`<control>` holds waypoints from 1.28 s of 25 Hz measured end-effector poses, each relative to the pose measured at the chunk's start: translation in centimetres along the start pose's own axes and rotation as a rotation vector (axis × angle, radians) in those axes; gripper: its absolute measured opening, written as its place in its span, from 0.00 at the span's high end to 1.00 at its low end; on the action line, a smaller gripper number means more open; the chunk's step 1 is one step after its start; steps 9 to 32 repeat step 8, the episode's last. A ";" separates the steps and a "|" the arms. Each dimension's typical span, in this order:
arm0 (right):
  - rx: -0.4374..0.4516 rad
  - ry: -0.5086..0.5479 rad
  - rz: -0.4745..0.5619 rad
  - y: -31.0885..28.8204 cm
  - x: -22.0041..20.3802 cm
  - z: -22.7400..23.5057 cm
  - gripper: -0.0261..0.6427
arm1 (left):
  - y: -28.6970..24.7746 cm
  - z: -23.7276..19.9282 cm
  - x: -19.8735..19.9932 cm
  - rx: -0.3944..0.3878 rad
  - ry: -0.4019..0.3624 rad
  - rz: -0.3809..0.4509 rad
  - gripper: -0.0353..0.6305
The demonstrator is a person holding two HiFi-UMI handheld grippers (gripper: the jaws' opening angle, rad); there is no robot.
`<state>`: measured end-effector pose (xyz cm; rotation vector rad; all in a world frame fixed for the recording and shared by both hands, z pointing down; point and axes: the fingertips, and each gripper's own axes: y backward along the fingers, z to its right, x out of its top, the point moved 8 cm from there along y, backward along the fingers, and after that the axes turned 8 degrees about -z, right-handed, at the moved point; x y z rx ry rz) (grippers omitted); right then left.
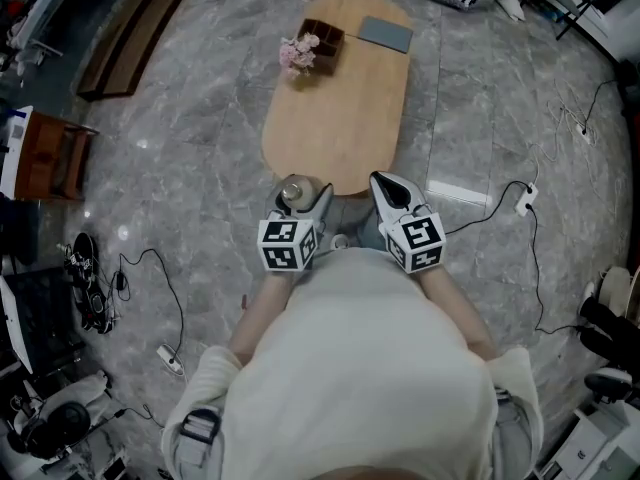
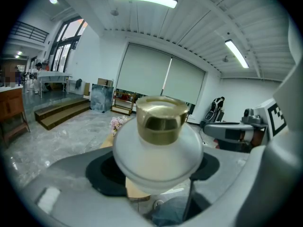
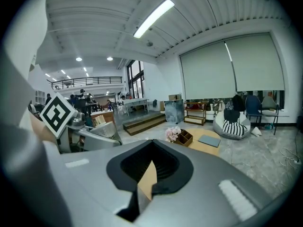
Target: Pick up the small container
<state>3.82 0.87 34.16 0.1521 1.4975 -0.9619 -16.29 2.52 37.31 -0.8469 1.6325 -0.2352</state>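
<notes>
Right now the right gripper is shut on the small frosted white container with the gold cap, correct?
No: the left gripper is the one shut on the small frosted white container with the gold cap, as the left gripper view shows. The right gripper is shut on nothing.

- We see a floor (image 1: 200,148) of grey marble-like tiles; a white plug strip (image 1: 523,201) with its cable lies on it.
- An oval wooden worktop (image 1: 340,118) stands in the middle of this floor.
- A striped beanbag (image 3: 232,126) sits near its far end.
- The far wall has two wide pale roller blinds (image 3: 232,67), pulled down.
- Tall windows (image 2: 64,51) are at the left, and low wooden steps (image 2: 61,112) are below them.
- Long light tubes (image 3: 154,18) shine on the white ribbed ceiling.
- A balcony railing (image 3: 90,81) runs in the distance.
</notes>
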 end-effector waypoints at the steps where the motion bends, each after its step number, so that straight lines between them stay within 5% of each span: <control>1: -0.002 0.000 0.000 0.0 0.0 0.0 0.97 | 0.0 0.0 0.0 0.001 0.000 -0.001 0.42; 32: -0.008 0.001 0.001 -0.1 -0.3 0.3 0.97 | -0.4 -0.1 0.1 0.004 0.002 0.006 0.42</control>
